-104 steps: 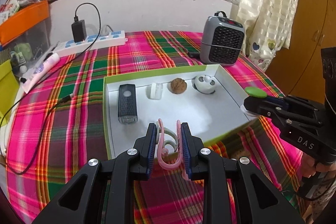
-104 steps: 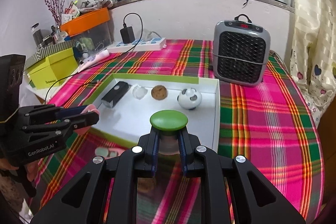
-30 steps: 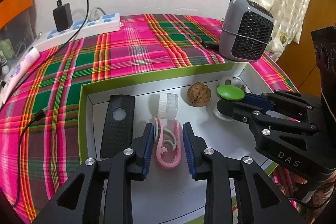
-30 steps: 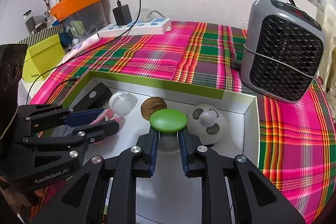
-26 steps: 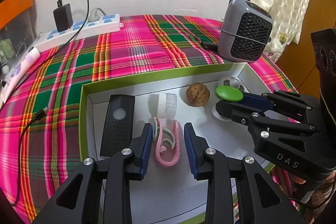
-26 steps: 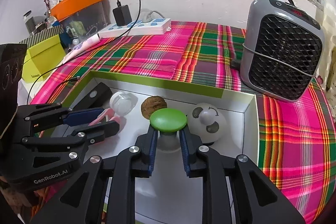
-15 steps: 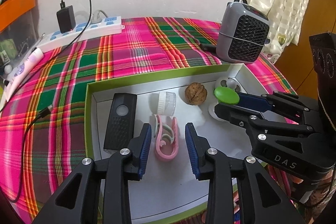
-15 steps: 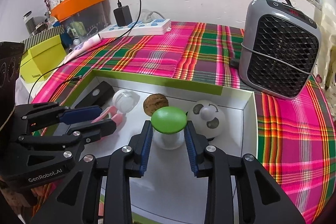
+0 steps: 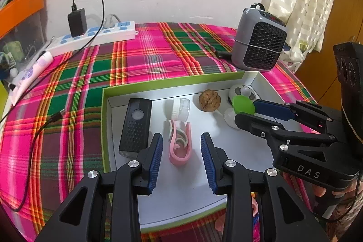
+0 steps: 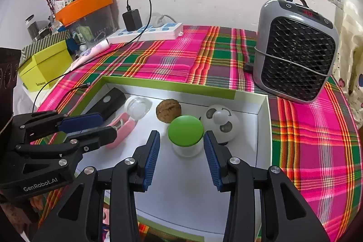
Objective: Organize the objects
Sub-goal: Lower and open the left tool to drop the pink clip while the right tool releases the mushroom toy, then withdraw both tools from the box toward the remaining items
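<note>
A white box with a green rim (image 9: pixel 179 82) (image 10: pixel 172 86) lies on the plaid cloth. In it are a black remote (image 9: pixel 135 124), a clear round case (image 9: pixel 180 107), a walnut (image 9: pixel 209 102), a panda ball (image 10: pixel 221 120), a pink clip (image 9: pixel 179 144) (image 10: pixel 121 126) and a green-lidded jar (image 10: pixel 185 137) (image 9: pixel 242 105). My left gripper (image 9: pixel 181 155) is open, its fingers apart either side of the pink clip lying on the box floor. My right gripper (image 10: pixel 181 152) is open, its fingers apart beside the standing jar.
A grey heater (image 9: pixel 258 50) (image 10: pixel 295 51) stands behind the box at the right. A power strip with a black charger (image 9: pixel 90 36) and its cable lie at the back left. A yellow-green box (image 10: pixel 45 65) and an orange-lidded bin (image 10: pixel 88 13) stand at the left.
Both grippers carried their objects into the box, set them down and opened. The pink clip and the green-lidded jar now rest on the box floor, and both grippers have drawn back a little.
</note>
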